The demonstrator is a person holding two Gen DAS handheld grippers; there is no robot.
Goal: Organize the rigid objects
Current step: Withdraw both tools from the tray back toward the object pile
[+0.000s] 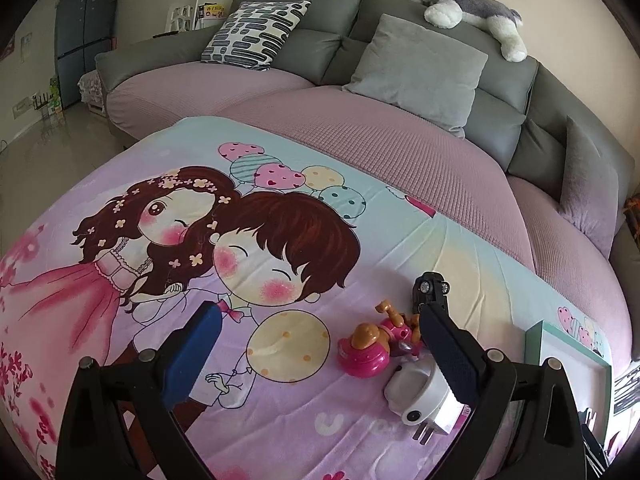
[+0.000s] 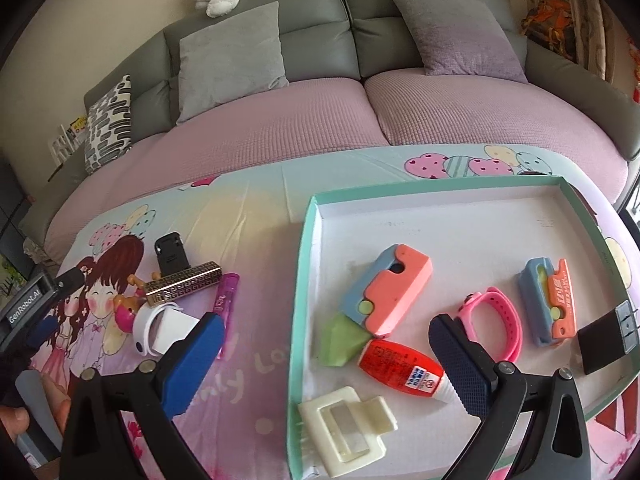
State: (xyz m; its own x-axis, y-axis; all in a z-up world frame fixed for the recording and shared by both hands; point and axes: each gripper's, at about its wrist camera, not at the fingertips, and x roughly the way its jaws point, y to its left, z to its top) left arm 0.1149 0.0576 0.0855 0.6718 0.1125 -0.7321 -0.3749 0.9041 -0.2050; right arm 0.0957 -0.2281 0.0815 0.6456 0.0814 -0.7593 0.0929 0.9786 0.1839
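Both hand-held grippers are released, holding nothing. The left hand-held gripper [image 1: 320, 340] hovers by a pink toy [image 1: 368, 348] and white plug [image 1: 420, 392] on the cartoon-print surface [image 1: 280, 420]. The right hand-held gripper [image 2: 326, 350] hovers over the teal tray [image 2: 304, 280], above a red glue bottle [image 2: 400, 366].

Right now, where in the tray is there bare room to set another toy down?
The far half of the tray is bare, behind the pink-and-blue toy and the pink watch. The near half is crowded: the glue bottle, the white clip.
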